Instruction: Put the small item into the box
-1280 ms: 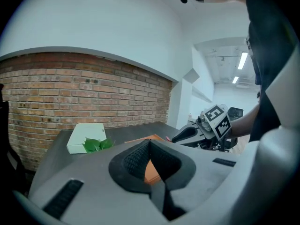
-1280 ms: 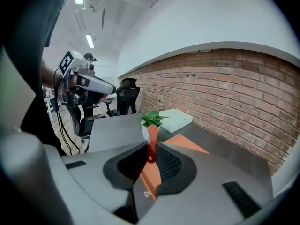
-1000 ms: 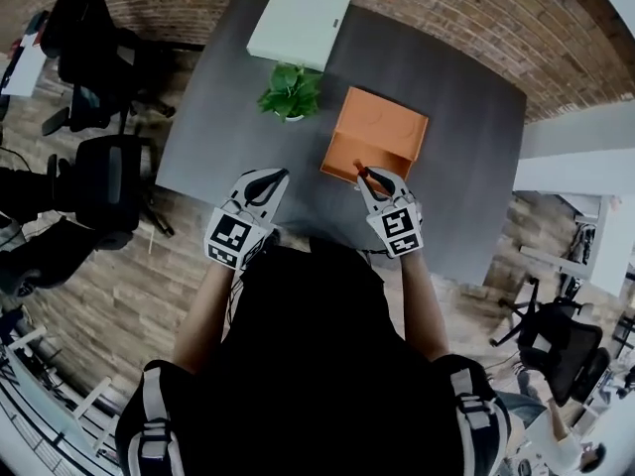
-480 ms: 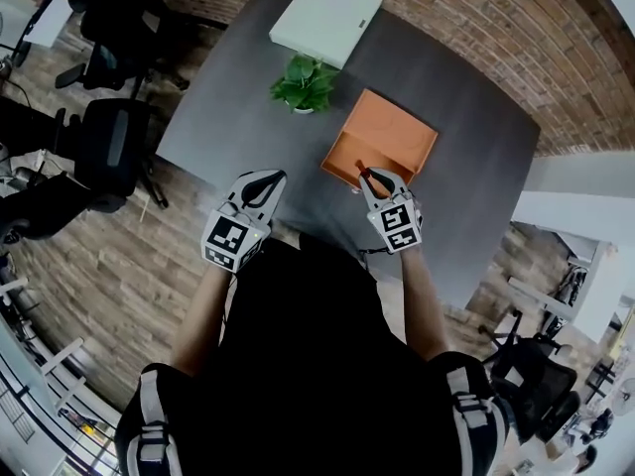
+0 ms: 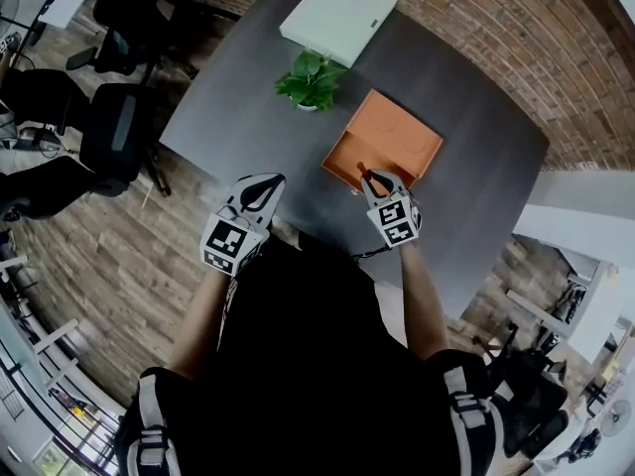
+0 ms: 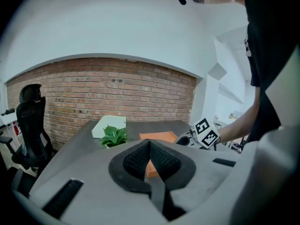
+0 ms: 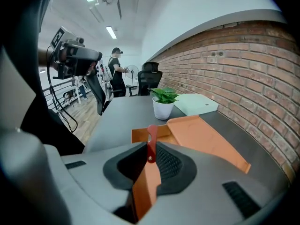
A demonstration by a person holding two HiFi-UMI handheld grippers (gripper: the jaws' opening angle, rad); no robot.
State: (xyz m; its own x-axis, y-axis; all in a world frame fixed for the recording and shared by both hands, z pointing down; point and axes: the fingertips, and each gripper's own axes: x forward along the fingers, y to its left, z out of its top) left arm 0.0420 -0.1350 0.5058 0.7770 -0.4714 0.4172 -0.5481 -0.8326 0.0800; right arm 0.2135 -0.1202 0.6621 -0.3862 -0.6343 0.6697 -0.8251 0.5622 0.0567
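Observation:
An open orange box (image 5: pixel 385 143) lies on the dark grey table (image 5: pixel 476 167), its lid folded back; it also shows in the right gripper view as the orange box (image 7: pixel 197 135). My right gripper (image 5: pixel 368 176) is shut on a small red item (image 7: pixel 151 143), a thin upright strip that sticks up between the jaws, right at the box's near edge. My left gripper (image 5: pixel 260 181) hangs at the table's near edge, left of the box, jaws shut with nothing between them. From the left gripper view the orange box (image 6: pixel 157 137) and the right gripper (image 6: pixel 202 134) are ahead.
A small potted plant (image 5: pixel 312 79) stands just left of the box, and a flat white box (image 5: pixel 338 16) lies behind it at the table's far end. Black office chairs (image 5: pixel 114 137) stand on the wooden floor to the left. A brick wall (image 7: pixel 243 69) runs along the right.
Both grippers hold nearly the same places by the box's near edge; the head view has shifted, so table and box appear slightly farther right and up.

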